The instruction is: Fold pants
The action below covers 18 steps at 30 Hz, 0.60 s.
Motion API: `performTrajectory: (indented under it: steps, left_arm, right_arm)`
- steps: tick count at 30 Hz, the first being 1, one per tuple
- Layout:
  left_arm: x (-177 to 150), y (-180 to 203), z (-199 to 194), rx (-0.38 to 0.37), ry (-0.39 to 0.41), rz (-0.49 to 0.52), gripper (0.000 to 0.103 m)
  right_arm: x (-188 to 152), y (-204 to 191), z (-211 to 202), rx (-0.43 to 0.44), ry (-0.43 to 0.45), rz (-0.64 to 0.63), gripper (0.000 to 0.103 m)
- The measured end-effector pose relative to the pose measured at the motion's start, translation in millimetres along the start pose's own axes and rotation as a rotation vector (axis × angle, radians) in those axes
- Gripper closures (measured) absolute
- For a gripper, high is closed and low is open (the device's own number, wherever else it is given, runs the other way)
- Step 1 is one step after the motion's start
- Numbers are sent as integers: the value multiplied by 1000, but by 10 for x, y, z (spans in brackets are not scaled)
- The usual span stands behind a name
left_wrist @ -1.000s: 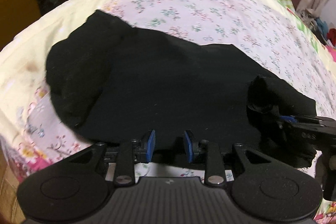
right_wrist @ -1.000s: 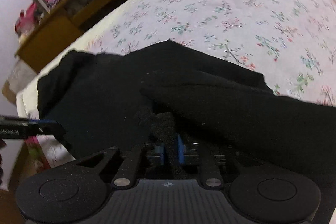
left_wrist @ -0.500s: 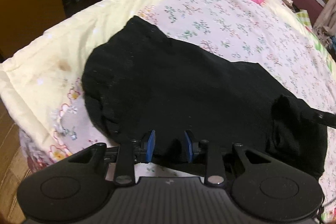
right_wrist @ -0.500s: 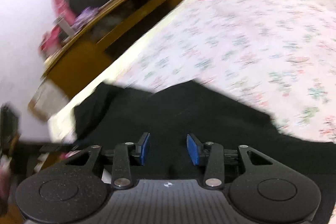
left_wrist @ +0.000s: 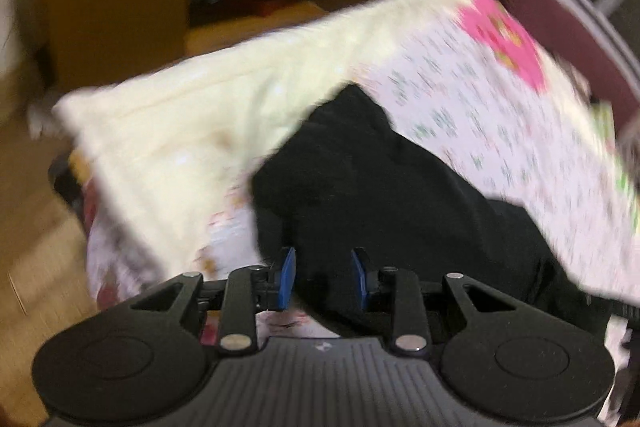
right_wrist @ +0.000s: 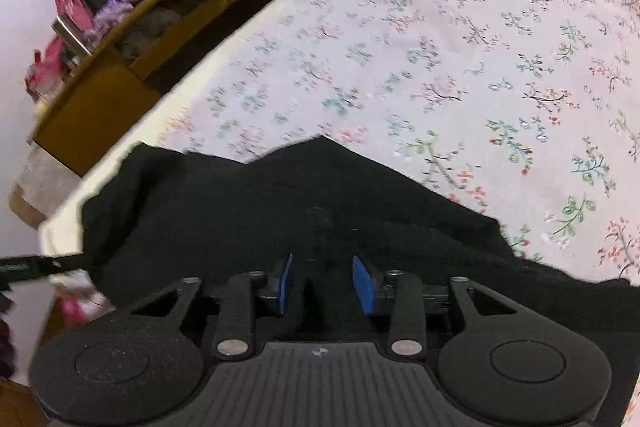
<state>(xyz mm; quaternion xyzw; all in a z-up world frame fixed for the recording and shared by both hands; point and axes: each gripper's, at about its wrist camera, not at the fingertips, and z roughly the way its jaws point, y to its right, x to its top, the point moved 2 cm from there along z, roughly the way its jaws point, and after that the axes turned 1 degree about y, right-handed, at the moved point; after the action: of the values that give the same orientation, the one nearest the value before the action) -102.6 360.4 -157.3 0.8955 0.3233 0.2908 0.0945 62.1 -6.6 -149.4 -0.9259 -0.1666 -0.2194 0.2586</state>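
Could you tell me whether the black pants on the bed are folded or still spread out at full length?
Folded: the pants lie as a compact dark bundle on the floral bedspread, with no separate legs showing.

Warm, dim indoor light on both my cams. My left view is smeared with motion blur, especially the bedspread (left_wrist: pixel 460 75) and shelf (left_wrist: pixel 120 7). Right view's sharper. The pants (right_wrist: pixel 280 207) are featureless black, and the fisheye bends the edges.
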Motion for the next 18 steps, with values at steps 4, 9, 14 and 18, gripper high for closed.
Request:
performTrajectory:
  steps: [4, 9, 14, 18]
  left_arm:
    - [-92, -350, 84, -48, 47, -203, 65]
    - [-90, -263, 193, -96, 100, -193, 64]
    - [-103, -178, 229, -114, 77, -185, 57]
    - [-162, -223, 346, -72, 56, -238, 57]
  right_arm:
    - [48, -238, 15, 36, -24, -44, 71]
    - [72, -486, 231, 45, -84, -122, 70]
    - [67, -706, 318, 64, -117, -147, 70]
    - [79, -890, 404, 94, -135, -171, 70]
